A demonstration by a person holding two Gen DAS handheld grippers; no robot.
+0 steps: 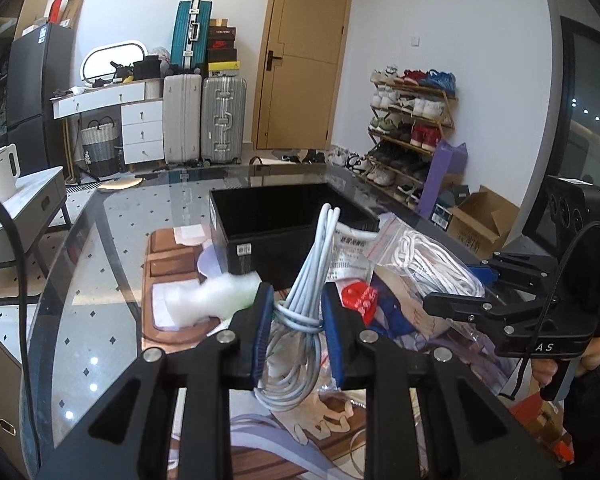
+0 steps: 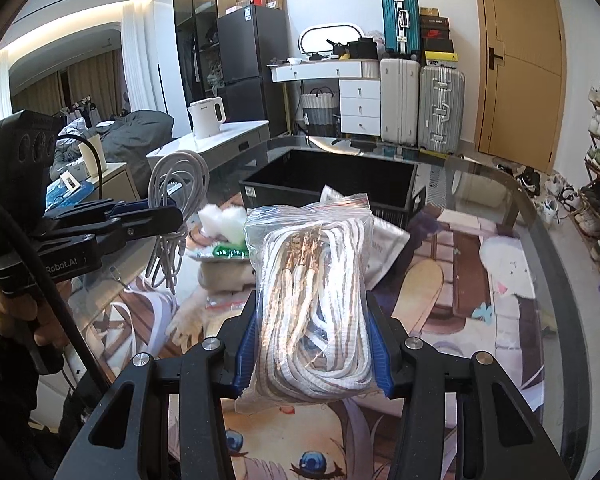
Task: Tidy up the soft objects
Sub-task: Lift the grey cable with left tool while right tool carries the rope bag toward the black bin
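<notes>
The glass tabletop (image 2: 500, 200) carries a black bin (image 2: 332, 184) at its far side, mouth up, likely the place for the soft things. The right tongs (image 2: 314, 344) pinch a bagged rope (image 2: 316, 292) clear of the clutter. The left tongs (image 1: 296, 320) pinch a grey cable bundle (image 1: 308, 280) at its wrapped waist, so its loops stay together.

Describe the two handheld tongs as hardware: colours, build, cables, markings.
Both match: matte black plastic linkage arms with silver pivot bolts and ribbed blue finger pads. The right tongs carry white "AS" lettering, a pistol-style handle, a black cable and a black module with round ports. The left tongs read "Robot.AI" with the same module and cable. Dark sleeves show at both wrists.
</notes>
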